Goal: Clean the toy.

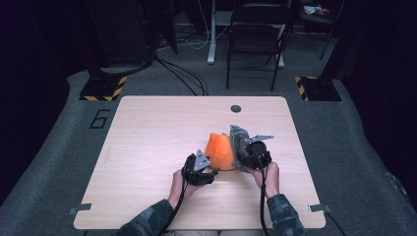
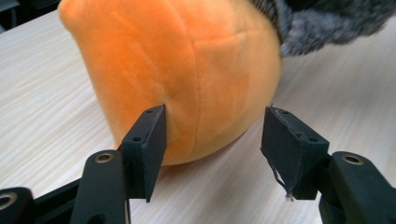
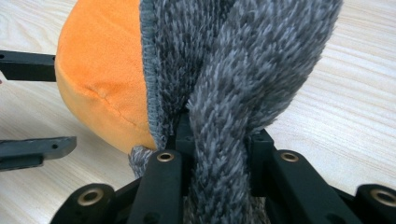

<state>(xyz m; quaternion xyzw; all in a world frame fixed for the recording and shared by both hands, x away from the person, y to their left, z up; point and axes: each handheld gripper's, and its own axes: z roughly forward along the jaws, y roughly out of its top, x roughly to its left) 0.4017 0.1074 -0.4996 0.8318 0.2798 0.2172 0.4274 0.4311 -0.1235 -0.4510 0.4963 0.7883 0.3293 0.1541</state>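
An orange plush cone (image 1: 220, 150) stands near the middle of the wooden table (image 1: 147, 128). Grey fuzzy fabric (image 1: 238, 137) hangs against its right side. My left gripper (image 1: 211, 165) is at the cone's lower left. In the left gripper view its jaws (image 2: 215, 135) stand open around the orange plush's (image 2: 187, 70) rounded base, the pads apart from it or barely touching. My right gripper (image 1: 244, 153) is shut on the grey fabric (image 3: 243, 70), which bunches up between its jaws (image 3: 219, 135) beside the orange plush (image 3: 102, 84).
A dark round grommet (image 1: 236, 108) sits near the table's far edge. Beyond the table stand a black folding chair (image 1: 255, 34), floor cables and two striped stand bases (image 1: 103, 88). Bare wood lies on the left and far side of the table.
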